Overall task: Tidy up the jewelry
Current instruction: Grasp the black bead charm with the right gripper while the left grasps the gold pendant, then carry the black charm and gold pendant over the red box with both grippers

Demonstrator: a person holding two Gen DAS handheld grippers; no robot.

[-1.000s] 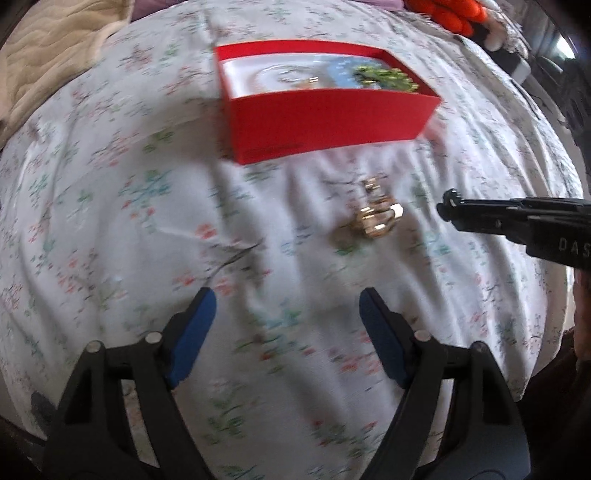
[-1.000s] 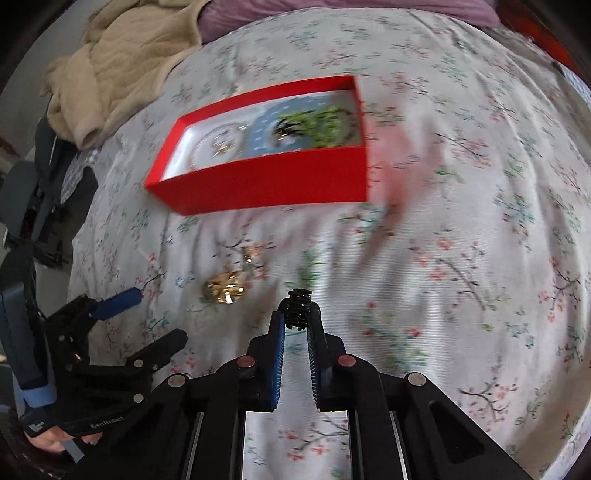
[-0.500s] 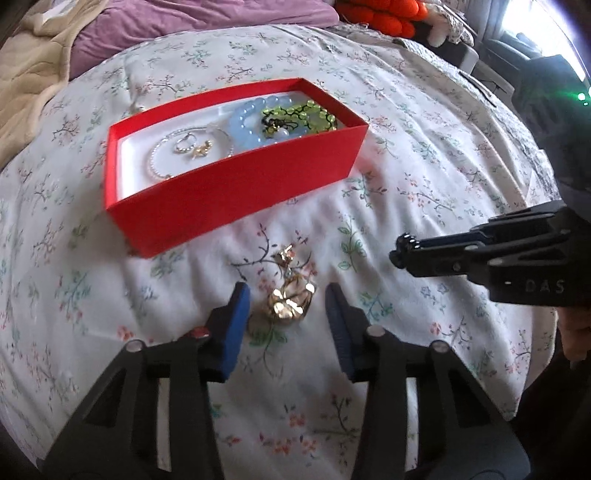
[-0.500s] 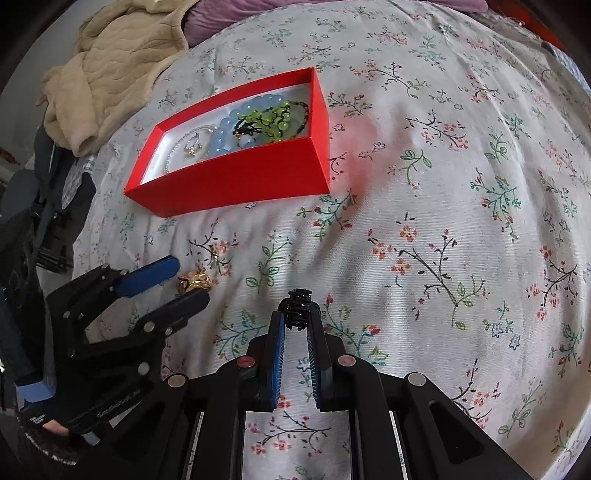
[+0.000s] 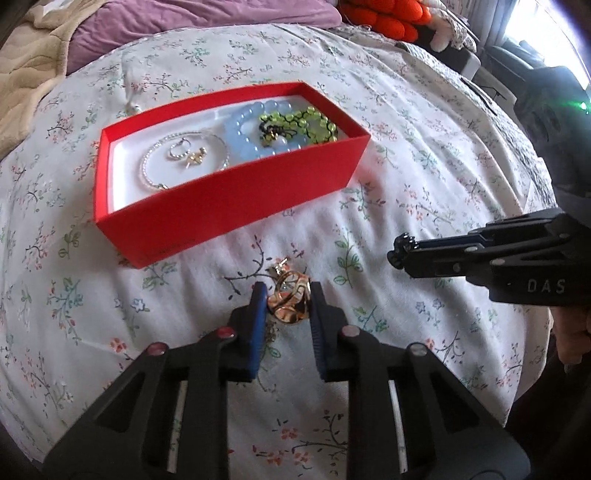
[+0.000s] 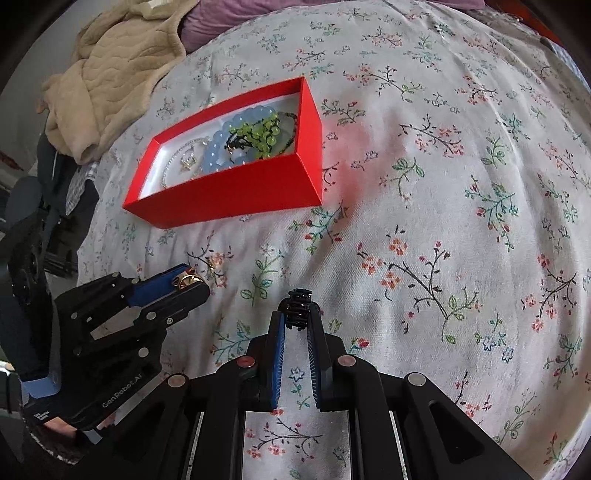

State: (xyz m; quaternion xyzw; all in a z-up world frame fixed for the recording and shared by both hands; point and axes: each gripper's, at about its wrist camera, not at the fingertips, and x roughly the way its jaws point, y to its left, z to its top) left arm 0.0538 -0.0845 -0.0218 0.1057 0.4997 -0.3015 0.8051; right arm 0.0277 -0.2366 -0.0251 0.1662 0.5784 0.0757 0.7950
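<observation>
A gold ring-like piece (image 5: 290,302) lies on the flowered bedspread in front of the red box (image 5: 229,210). My left gripper (image 5: 287,295) straddles it; the jaws are closing and both blue pads touch its sides. The right wrist view shows the same pinch (image 6: 188,282) at the lower left. My right gripper (image 6: 297,317) is shut on a small black claw clip (image 6: 298,308), held above the bedspread to the right of the left gripper; the clip (image 5: 400,254) also shows from the side. Inside the box lie a blue bead bracelet (image 5: 243,125), a green bead bracelet (image 5: 295,122) and a thin pearl bracelet (image 5: 155,162).
A beige quilted blanket (image 6: 110,74) is bunched at the far left of the bed, with a purple pillow (image 5: 184,22) behind the box. Orange knitted items (image 5: 384,14) sit at the far right. The bed's edge and dark clutter (image 6: 55,229) are at the left.
My left gripper came forward over the gold piece and its jaws narrowed from wide apart to touching it. The right gripper shifted a little, still holding the black clip.
</observation>
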